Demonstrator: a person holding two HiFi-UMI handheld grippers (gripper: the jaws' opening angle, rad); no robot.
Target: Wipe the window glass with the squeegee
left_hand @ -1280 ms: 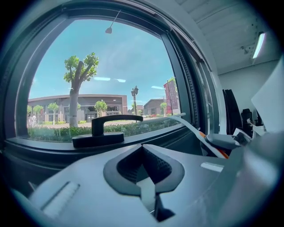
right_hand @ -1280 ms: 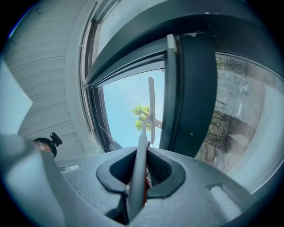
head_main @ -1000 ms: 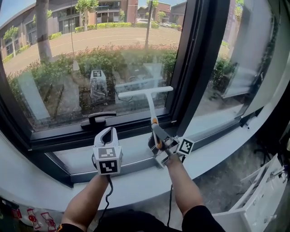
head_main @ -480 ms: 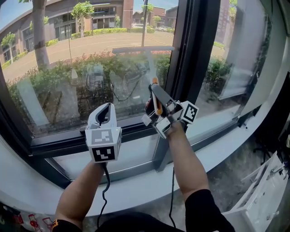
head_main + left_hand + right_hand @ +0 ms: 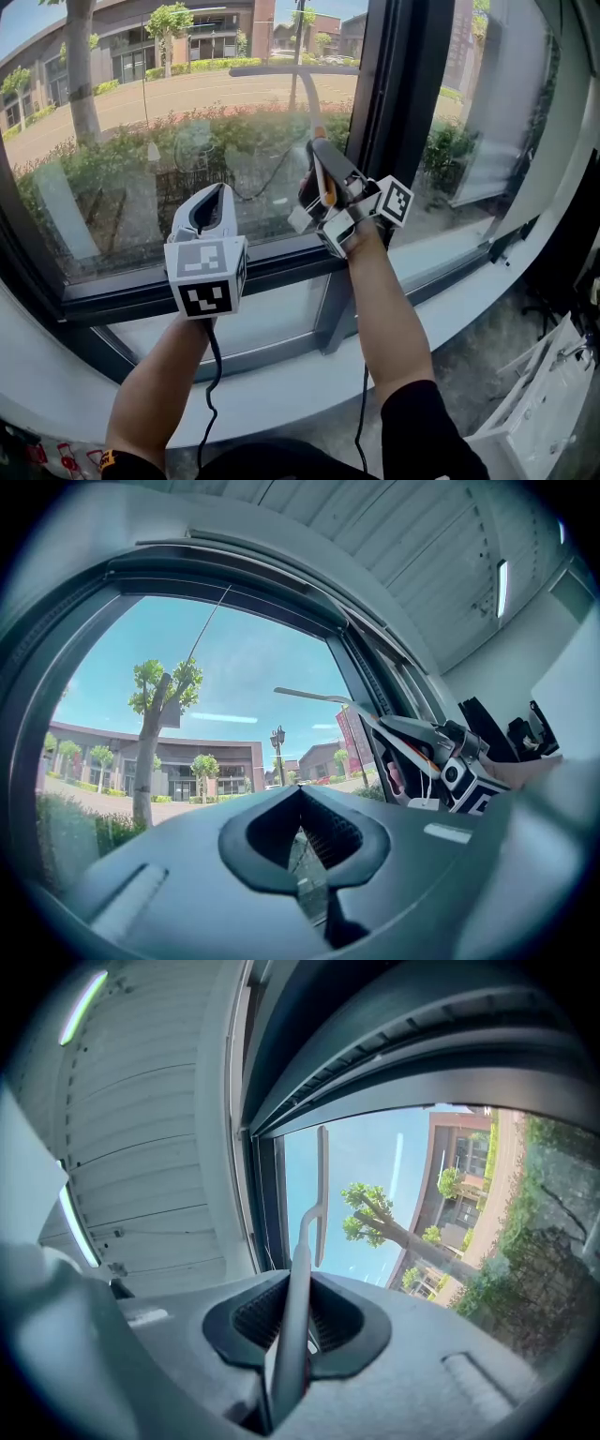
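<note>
The squeegee [image 5: 291, 70] was held high against the window glass [image 5: 141, 141], its long blade laid level across the upper part of the pane, close to the dark upright frame [image 5: 398, 112]. Its shaft ran down from the blade to the right gripper [image 5: 321, 159], whose jaws were seen closed on the handle, an orange band showing at the grip. In the right gripper view the squeegee [image 5: 298, 1288] was clamped between the two dark pads of the right gripper [image 5: 291, 1335], and the blade was seen on edge against the sky. The left gripper [image 5: 210, 199] was raised lower down and to the left, in front of the glass and above the bottom rail [image 5: 281, 267], well apart from the squeegee. In the left gripper view the jaws of the left gripper [image 5: 305, 841] were drawn together, with only a slim slit left between the pads and nothing held there. The squeegee [image 5: 323, 698] was seen to that view's right, with the marker cube [image 5: 473, 794] below it. Trees, a road and buildings were visible through the pane.
</note>
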